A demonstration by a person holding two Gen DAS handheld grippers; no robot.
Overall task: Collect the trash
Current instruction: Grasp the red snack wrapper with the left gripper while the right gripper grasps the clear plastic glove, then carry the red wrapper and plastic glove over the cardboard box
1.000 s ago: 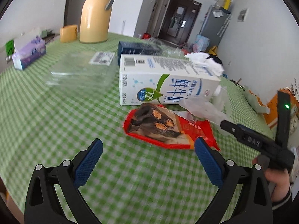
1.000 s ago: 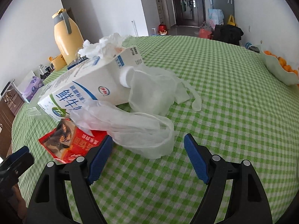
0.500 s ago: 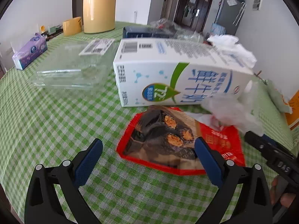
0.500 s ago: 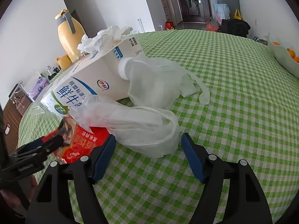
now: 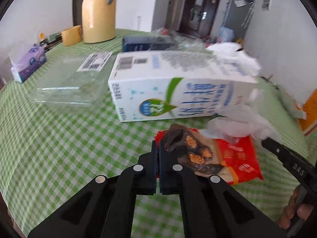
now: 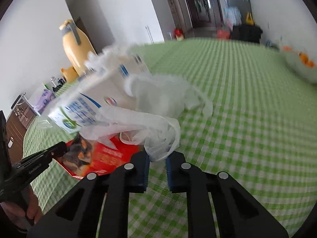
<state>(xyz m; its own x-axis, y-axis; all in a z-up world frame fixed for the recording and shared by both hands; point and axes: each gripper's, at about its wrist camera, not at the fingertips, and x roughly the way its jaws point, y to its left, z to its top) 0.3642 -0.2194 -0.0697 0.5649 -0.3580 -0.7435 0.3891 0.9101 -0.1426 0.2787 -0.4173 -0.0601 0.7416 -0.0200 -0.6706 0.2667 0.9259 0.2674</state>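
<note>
- Left hand-held gripper (image 5: pixel 158 148): my jaws have just been closing and now stand together, pinched on the near left edge of the red snack wrapper (image 5: pixel 233 156), whose edge runs in between the pads.
- Red snack wrapper: it lies flat on the green checked worktop (image 5: pixel 59 138), toward its near edge, just in front of the milk carton (image 5: pixel 178 91); its far right corner sits under the clear plastic glove (image 5: pixel 237 123).
- Right hand-held gripper (image 6: pixel 157 158): my jaws have just been closing and now stand narrowly apart, with a bunched fold of the clear plastic glove (image 6: pixel 158 138) between the pads; the blur keeps me from telling whether the pads press on it.
- Clear plastic glove: it drapes over the wrapper's end and touches the carton's cap end; a second clear glove (image 6: pixel 168 97) lies just behind it against the carton.
- Milk carton: it lies on its side near the middle of the worktop, with crumpled white tissue (image 5: pixel 237 57) at its far right end.
- Clear plastic tray (image 5: pixel 75 85): it lies left of the carton, touching or nearly so.
- Dark blue box (image 5: pixel 146 43): it lies behind the carton.
- Yellow thermos (image 5: pixel 99 17) and purple tissue pack (image 5: pixel 29 63): they stand toward the far left edge.
- Bowl of oranges (image 6: pixel 303 67): it stands at the right edge.
</note>
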